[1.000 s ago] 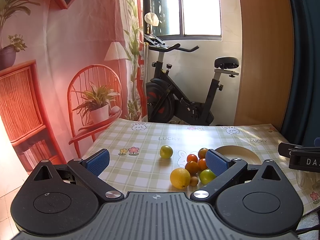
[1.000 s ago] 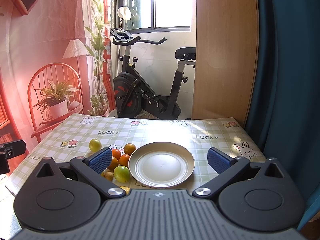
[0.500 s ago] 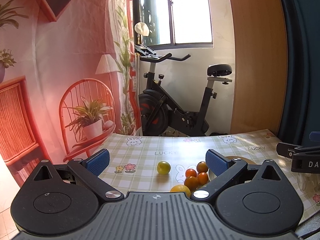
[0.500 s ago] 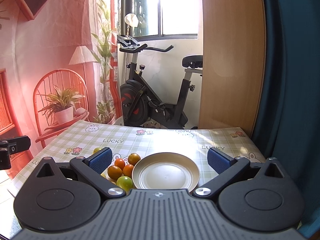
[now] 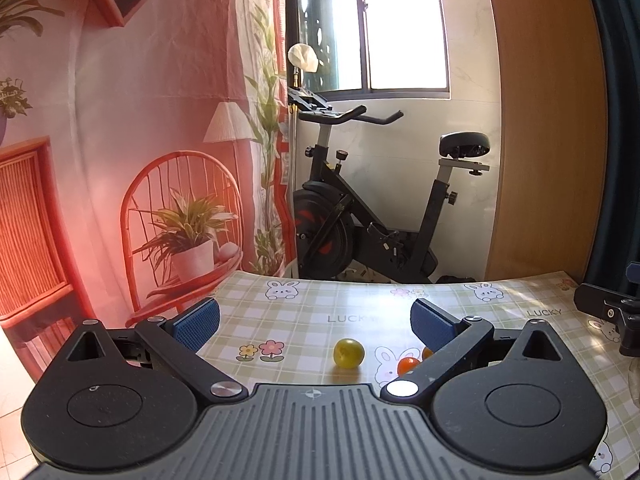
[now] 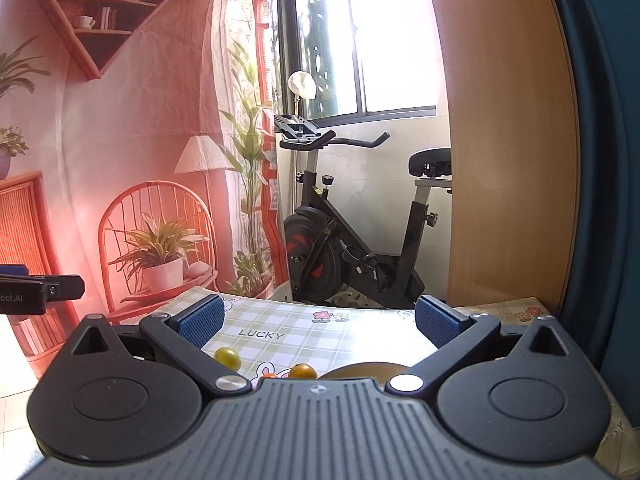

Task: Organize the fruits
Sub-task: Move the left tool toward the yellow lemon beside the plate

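My left gripper (image 5: 315, 318) is open and empty, held level above the near edge of the table. A yellow-green fruit (image 5: 349, 353) lies on the checked cloth ahead of it, with an orange fruit (image 5: 408, 365) partly hidden behind my right finger. My right gripper (image 6: 318, 317) is also open and empty. Below it I see the yellow-green fruit (image 6: 227, 357), an orange fruit (image 6: 302, 371) and the far rim of the plate (image 6: 372, 369); the rest of the pile is hidden by the gripper body.
The table has a green checked cloth (image 5: 304, 312) with rabbits and "LUCKY" print. An exercise bike (image 5: 360, 216) stands behind the table's far edge. A printed backdrop hangs at left, a wooden panel (image 6: 504, 160) at right. The other gripper shows at the right edge of the left wrist view (image 5: 612, 312).
Both grippers have tilted up and back, so the fruit pile and plate have slid down mostly out of sight behind the gripper bodies. The jaws stay open.
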Tool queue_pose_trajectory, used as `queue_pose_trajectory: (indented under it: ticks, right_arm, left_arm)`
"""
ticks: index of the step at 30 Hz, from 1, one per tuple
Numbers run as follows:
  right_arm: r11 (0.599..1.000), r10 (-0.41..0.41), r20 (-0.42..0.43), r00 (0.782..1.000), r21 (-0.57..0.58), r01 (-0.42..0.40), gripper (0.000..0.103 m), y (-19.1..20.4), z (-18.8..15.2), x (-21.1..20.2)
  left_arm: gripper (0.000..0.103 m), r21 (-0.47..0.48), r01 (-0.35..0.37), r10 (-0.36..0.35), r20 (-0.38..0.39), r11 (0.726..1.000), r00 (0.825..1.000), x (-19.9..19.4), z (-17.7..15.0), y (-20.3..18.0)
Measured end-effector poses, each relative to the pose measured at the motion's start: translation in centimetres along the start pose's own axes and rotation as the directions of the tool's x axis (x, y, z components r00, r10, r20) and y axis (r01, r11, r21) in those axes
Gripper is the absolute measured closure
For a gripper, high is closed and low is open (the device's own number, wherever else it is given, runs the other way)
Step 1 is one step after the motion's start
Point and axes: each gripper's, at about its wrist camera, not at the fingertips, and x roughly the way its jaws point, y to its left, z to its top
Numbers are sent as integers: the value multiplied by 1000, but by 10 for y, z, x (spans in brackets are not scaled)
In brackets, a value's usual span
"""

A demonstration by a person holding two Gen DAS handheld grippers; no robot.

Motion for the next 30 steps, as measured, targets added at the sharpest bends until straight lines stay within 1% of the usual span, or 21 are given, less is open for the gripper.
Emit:
queue_pose_trajectory:
  ticks: [4,6,9,11,14,15,17,18,20,22,24,26,27,30]
  right_arm:
    - [996,10,-25,1000,-83,-12,0,11,-8,15]
    - [993,25,-68,997,-116,-33,0,15,-14,22]
    - [991,40,-135,990,-124,-57,0,21,-23,32]
    - [989,34,-154,987,-135,-55,0,24,-29,36]
    - [986,28,-177,984,-156,-56,0,27,-37,43]
    - [986,31,-184,982,-157,-61,0,28,-40,46]
    - [986,34,-195,980,-153,-65,0,28,-46,49]
    - [986,30,-199,980,-156,-62,0,27,-47,52]
    - [983,4,-186,983,-178,-38,0,29,-53,52]
    - [985,9,-190,982,-169,-42,0,29,-59,52]
    - [986,18,-227,974,-159,-56,0,29,-66,56]
    - [985,1,-260,966,-165,-45,0,30,-74,62]
    - [986,8,-280,960,-158,-55,0,29,-77,64]
    - [988,27,-324,946,-136,-75,0,25,-87,67]
  left_arm:
    - [2,-35,44,-45,-46,998,998,19,-8,3]
    - [6,-78,79,-82,-44,994,996,26,-13,5]
    - [6,-167,153,-159,-22,974,987,34,-23,10]
    - [6,-184,175,-182,-24,967,983,39,-28,9]
    - [6,-146,162,-171,-54,976,984,50,-37,1]
    - [6,-135,147,-157,-65,980,986,52,-39,-1]
    - [7,-107,86,-97,-99,991,990,57,-43,-5]
    - [8,-102,73,-84,-107,992,991,59,-45,-7]
    - [8,-112,80,-94,-126,991,988,63,-47,-7]
    - [8,-102,90,-107,-174,991,979,68,-49,-10]
    - [8,-120,95,-117,-191,988,975,70,-53,-10]
    - [8,-157,90,-121,-202,983,972,70,-59,-8]
    - [8,-169,94,-129,-205,981,970,71,-62,-8]
    - [8,-143,94,-124,-219,985,968,74,-68,-12]
